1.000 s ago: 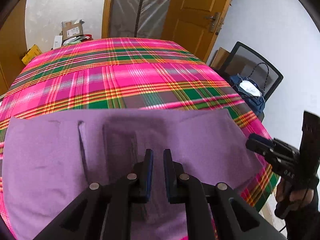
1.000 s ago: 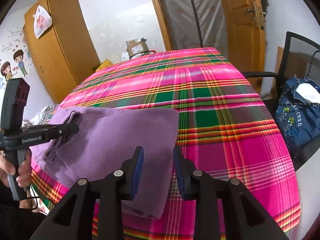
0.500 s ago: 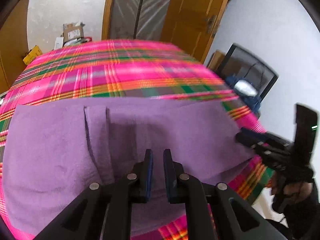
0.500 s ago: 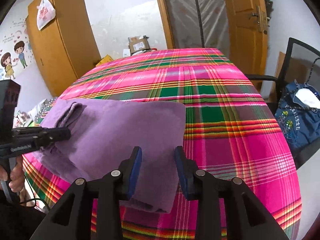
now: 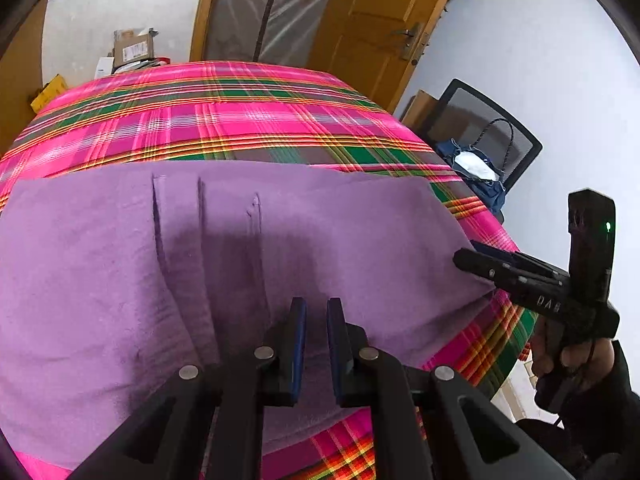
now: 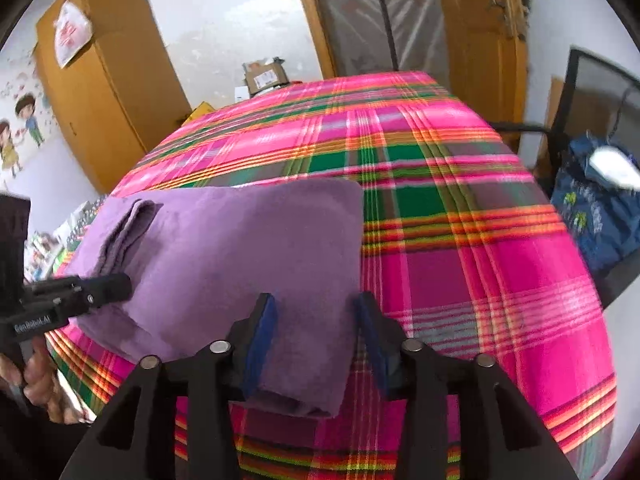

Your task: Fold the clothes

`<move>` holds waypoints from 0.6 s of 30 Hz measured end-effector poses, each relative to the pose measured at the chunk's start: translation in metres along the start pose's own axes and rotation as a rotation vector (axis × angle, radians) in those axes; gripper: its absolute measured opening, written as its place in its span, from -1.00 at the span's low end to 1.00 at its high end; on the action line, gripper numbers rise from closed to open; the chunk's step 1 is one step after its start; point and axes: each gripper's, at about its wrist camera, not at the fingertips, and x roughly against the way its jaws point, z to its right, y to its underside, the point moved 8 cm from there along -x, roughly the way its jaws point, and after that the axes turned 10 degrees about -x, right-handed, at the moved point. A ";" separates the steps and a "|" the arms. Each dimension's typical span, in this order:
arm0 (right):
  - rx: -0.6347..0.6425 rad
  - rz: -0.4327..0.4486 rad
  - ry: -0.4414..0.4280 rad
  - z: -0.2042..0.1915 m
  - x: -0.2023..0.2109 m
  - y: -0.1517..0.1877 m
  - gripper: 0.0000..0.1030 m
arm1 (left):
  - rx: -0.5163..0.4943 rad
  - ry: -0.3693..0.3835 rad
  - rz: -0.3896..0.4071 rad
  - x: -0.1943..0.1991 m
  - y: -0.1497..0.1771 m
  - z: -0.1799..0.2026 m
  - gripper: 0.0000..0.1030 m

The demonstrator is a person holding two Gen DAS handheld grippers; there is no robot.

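The purple cloth [image 5: 320,248] lies folded flat on the near part of a table covered by a pink, green and orange plaid sheet [image 5: 224,116], with its near edge close to the table's front edge and its layered end showing as stacked folds at the left in the right wrist view [image 6: 124,228]. Three short creases run across its top in the left wrist view. The left gripper [image 5: 316,320] hangs just above the cloth's near edge with its jaws only a narrow slit apart and nothing between the blue pads [image 5: 298,344]. The right gripper [image 6: 314,312] sits over the cloth's near right corner; its jaws have just been opening and now stand wide, the left pad over the cloth and the right pad over the bare plaid, pressing on nothing. Each gripper shows in the other's view, held by a hand [image 5: 568,356] at the table's front. Behind the table stand a wooden door [image 5: 368,32], a plastic-covered doorway, a cardboard box [image 6: 266,76] and a yellow-brown cabinet [image 6: 100,92]. To the right is a black chair [image 5: 492,132] with a blue bag [image 6: 600,224] on it.
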 end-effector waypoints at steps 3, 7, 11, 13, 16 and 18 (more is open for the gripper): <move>-0.013 -0.006 -0.012 0.001 0.000 0.000 -0.09 | -0.008 0.009 0.008 -0.001 0.001 0.000 -0.80; -0.006 -0.010 -0.023 -0.001 0.000 0.000 0.03 | -0.022 0.013 0.019 -0.001 0.003 0.001 -0.80; 0.021 -0.010 -0.018 -0.004 -0.002 0.001 0.05 | -0.034 0.008 0.025 0.000 0.004 0.002 -0.80; 0.025 -0.008 -0.019 -0.004 -0.001 0.001 0.05 | -0.031 0.010 0.026 0.000 0.005 0.001 -0.80; 0.035 -0.002 -0.023 -0.004 -0.001 0.002 0.06 | -0.029 0.011 0.026 0.001 0.005 0.001 -0.80; 0.038 -0.006 -0.024 -0.003 -0.001 0.002 0.06 | -0.029 0.011 0.025 0.001 0.005 0.001 -0.80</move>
